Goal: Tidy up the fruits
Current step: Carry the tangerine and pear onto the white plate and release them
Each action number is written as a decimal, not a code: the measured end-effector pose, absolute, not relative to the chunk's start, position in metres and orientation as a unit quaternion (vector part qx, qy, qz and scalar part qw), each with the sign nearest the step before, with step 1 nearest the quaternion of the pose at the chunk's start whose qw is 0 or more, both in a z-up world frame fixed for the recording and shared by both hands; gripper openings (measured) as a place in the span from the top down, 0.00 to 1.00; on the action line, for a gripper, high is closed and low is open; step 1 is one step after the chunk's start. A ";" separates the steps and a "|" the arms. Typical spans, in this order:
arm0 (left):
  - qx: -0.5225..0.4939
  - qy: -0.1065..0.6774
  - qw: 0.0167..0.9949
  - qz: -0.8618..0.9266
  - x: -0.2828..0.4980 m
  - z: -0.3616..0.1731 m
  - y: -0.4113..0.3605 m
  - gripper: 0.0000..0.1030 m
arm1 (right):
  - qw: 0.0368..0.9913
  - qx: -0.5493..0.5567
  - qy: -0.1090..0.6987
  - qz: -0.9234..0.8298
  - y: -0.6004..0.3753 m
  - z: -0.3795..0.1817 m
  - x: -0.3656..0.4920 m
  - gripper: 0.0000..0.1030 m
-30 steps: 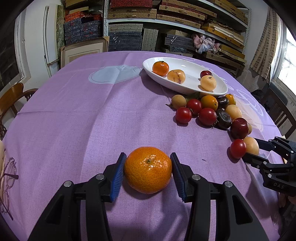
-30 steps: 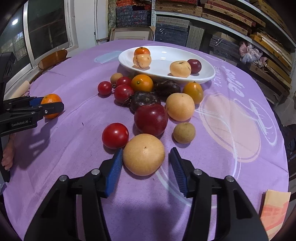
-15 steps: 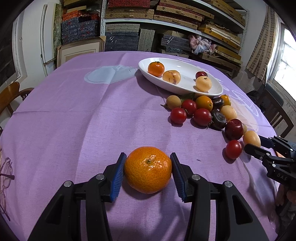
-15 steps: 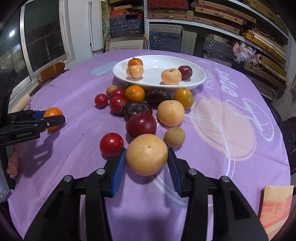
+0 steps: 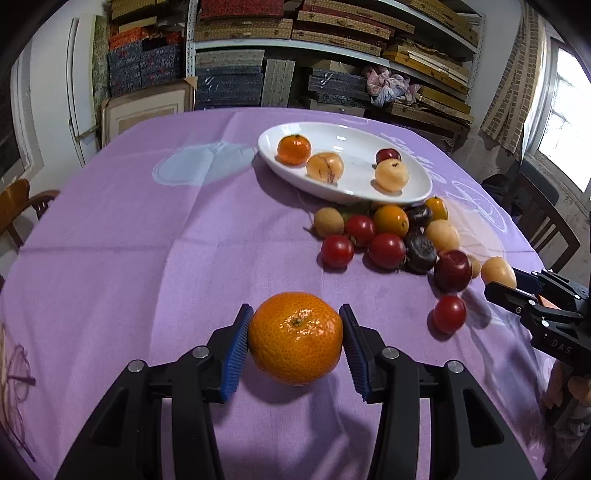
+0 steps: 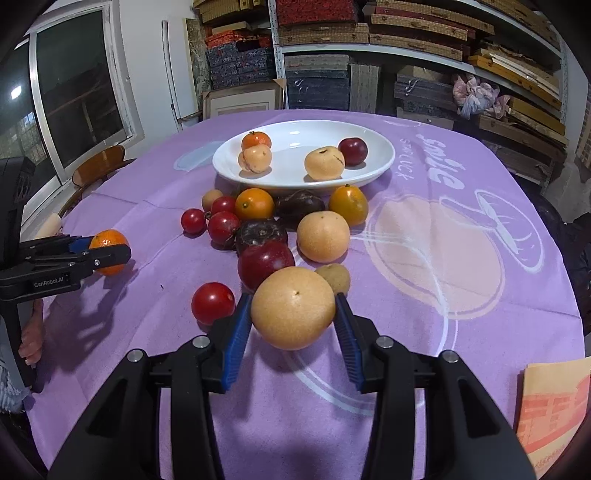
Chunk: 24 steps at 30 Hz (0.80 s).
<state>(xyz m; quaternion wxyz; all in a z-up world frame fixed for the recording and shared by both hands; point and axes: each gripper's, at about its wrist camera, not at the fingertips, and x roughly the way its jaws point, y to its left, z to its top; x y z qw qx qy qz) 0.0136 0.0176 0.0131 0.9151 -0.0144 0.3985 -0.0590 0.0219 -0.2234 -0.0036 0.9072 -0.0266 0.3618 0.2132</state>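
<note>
My left gripper (image 5: pixel 295 309) is shut on an orange mandarin (image 5: pixel 295 343), held low over the purple cloth at the table's near side. In the right wrist view, my right gripper (image 6: pixel 292 298) is shut on a large pale yellow round fruit (image 6: pixel 293 314), lifted clear of the cloth with its shadow beneath. A white oval plate (image 6: pixel 295 181) stands further back and holds a mandarin, two pale fruits and a dark red plum. Between plate and grippers lies a pile of loose fruit (image 6: pixel 258 229): red tomatoes, oranges, dark fruits and pale ones. A single tomato (image 6: pixel 213 302) lies just left of my right gripper.
Shelves of stacked boards and boxes (image 5: pixel 332 33) stand behind the table. Wooden chairs stand at the left (image 5: pixel 22 206) and right (image 5: pixel 543 221). An orange paper bag (image 6: pixel 550 402) lies at the near right edge. A person's hand (image 6: pixel 31 332) shows at the left.
My right gripper's pads closed onto the pale fruit and raised it off the cloth, away from the tomato. The left gripper kept its hold on the mandarin and barely moved.
</note>
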 end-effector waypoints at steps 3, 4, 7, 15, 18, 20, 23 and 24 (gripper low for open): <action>0.005 0.378 0.924 -0.062 0.038 0.036 0.008 0.53 | 0.916 -0.029 0.342 0.209 -0.223 0.019 0.032 0.57; 0.006 0.374 0.925 -0.063 0.049 0.042 0.005 0.53 | 0.919 -0.029 0.334 0.207 -0.222 0.028 0.037 0.57; 0.004 0.370 0.926 -0.072 0.079 0.053 -0.009 0.53 | 0.925 -0.026 0.321 0.200 -0.220 0.048 0.060 0.57; 0.012 0.410 0.905 -0.111 0.142 0.030 -0.065 0.53 | 0.919 0.013 0.360 0.159 -0.226 0.046 0.161 0.57; 0.017 0.414 0.903 -0.110 0.157 0.024 -0.073 0.53 | 0.910 0.017 0.384 0.159 -0.224 0.037 0.195 0.57; 0.010 0.425 0.898 -0.111 0.169 0.019 -0.073 0.53 | 0.905 0.009 0.396 0.157 -0.219 0.030 0.211 0.57; 0.011 0.443 0.890 -0.105 0.185 0.006 -0.072 0.53 | 0.898 0.008 0.411 0.155 -0.215 0.019 0.230 0.57; 0.012 0.447 0.889 -0.101 0.189 0.001 -0.071 0.53 | 0.897 0.010 0.414 0.156 -0.214 0.016 0.236 0.57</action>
